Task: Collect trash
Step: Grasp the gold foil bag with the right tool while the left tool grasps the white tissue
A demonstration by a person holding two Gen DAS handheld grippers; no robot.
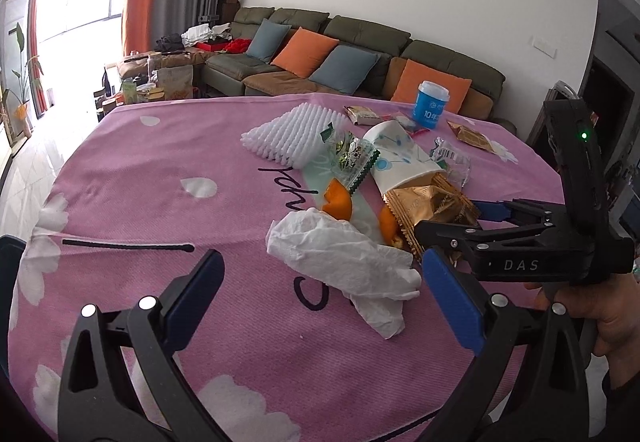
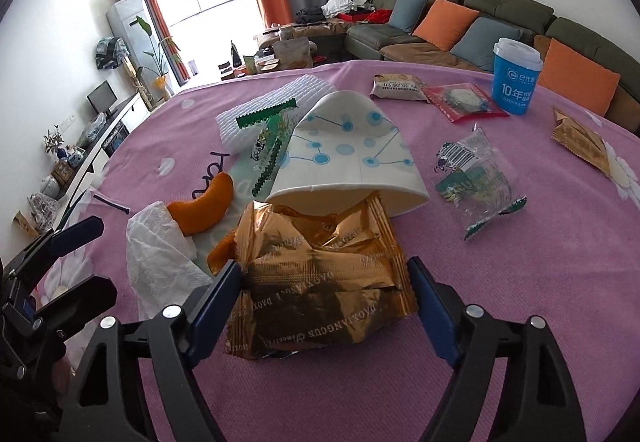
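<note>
Right gripper [image 2: 324, 294] straddles the gold wrapper [image 2: 320, 282], jaws apart, nothing gripped; the slick foil could slip out. Left gripper [image 1: 320, 294] hangs open, empty.

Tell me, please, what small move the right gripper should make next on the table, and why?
Probably close the right gripper on the gold wrapper. The wrapper already lies between its blue fingers, which stand close on either side without clearly pinching it, and part of the wrapper is tucked under the tipped paper cup, so a firm pinch should come before any pull.
</note>
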